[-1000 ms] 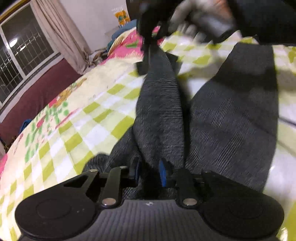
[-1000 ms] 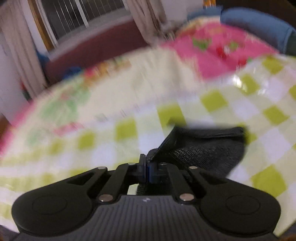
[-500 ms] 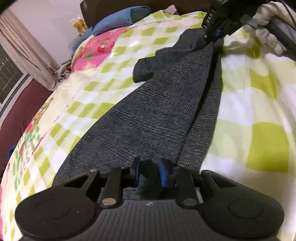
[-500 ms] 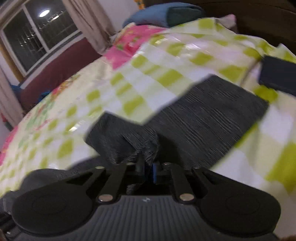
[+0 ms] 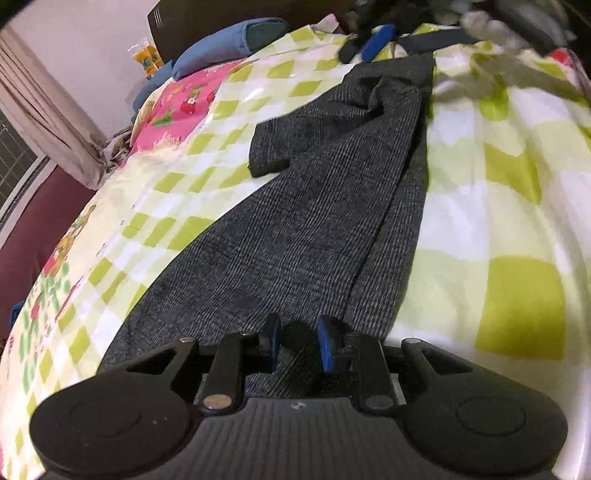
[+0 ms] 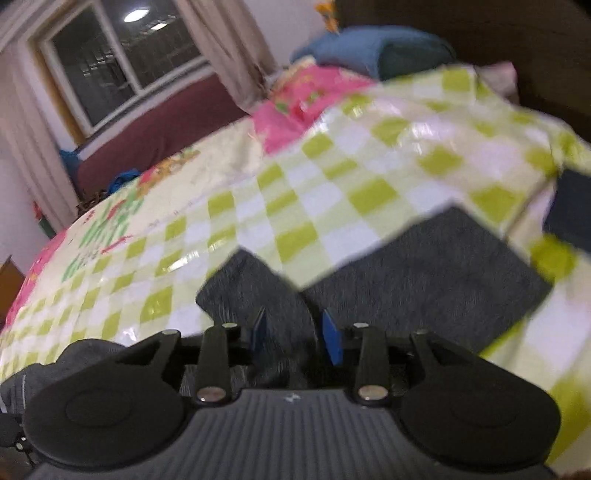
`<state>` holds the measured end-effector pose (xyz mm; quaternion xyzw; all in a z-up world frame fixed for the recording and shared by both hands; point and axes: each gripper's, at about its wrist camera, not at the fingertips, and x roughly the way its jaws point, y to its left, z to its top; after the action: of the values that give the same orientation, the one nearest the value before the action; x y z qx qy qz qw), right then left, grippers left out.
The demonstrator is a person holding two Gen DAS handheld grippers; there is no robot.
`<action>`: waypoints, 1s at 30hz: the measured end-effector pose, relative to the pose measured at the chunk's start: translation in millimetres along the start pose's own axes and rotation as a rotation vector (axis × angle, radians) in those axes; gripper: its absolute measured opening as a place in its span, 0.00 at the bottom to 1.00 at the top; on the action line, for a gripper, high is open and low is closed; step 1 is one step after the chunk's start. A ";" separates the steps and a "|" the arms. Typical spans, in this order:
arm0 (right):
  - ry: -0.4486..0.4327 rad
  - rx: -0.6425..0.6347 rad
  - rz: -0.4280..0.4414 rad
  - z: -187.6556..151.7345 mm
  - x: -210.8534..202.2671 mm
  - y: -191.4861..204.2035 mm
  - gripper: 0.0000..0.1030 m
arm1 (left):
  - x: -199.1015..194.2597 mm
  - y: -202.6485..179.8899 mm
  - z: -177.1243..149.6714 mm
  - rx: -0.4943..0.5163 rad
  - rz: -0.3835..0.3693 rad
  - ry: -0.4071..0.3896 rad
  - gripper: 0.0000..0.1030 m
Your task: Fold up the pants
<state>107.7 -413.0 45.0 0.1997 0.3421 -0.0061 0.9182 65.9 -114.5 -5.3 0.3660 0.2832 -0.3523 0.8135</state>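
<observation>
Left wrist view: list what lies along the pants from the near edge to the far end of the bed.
Left gripper, with pants cloth between its jaws → dark grey pants stretched over the green-checked bedspread → rumpled far end of the pants → right gripper, blurred → dark headboard.

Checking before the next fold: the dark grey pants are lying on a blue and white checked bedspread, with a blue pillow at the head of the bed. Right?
Not quite. The bedspread is checked green and white, not blue and white, as the left wrist view shows clearly. The rest stands: the dark grey pants lie on it, and a blue pillow sits at the head of the bed.
</observation>
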 end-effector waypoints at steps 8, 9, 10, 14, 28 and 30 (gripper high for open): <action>0.187 -0.026 0.145 33.1 123.8 6.9 0.39 | 9.8 5.7 11.8 -0.074 -0.026 -0.010 0.37; 0.222 -0.015 0.180 33.5 133.0 6.7 0.40 | 10.5 6.4 12.5 -0.078 -0.029 -0.012 0.37; 0.260 -0.008 0.213 33.0 141.0 8.4 0.40 | 11.2 7.2 12.9 -0.081 -0.034 -0.013 0.37; 0.242 -0.087 0.178 28.8 131.7 21.2 0.05 | 14.7 7.7 13.6 -0.091 -0.040 -0.009 0.37; -0.177 0.313 -0.018 29.2 -28.9 -95.4 0.03 | 10.8 -10.6 31.5 -0.056 -0.040 -0.032 0.37; -0.134 0.358 -0.114 12.1 -26.5 -120.1 0.03 | 14.3 -16.5 33.0 -0.043 -0.052 -0.027 0.37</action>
<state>77.2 -531.3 26.5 0.3392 0.2847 -0.1320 0.8868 68.2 -154.0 -3.2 0.3361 0.2892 -0.3718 0.8156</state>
